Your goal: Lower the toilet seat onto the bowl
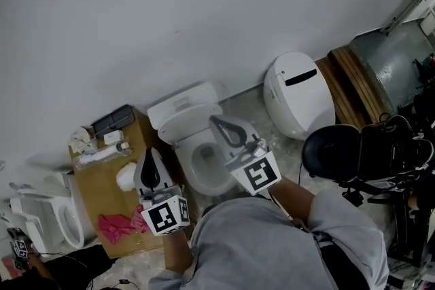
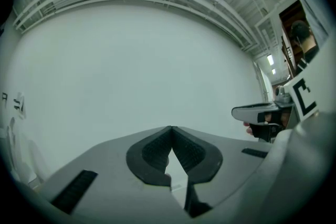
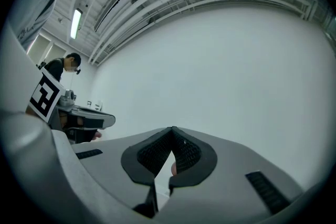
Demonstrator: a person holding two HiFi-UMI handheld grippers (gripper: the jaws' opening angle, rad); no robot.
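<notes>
Against the wall (image 1: 170,10), toilet bowl (image 1: 183,163) open, cardboard box (image 1: 102,181) bearing pink cloth (image 1: 119,225)

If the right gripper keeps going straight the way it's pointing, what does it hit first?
Probably the white wall. The right gripper points level at it, and its own view shows nothing in between; how far off is unclear.
</notes>
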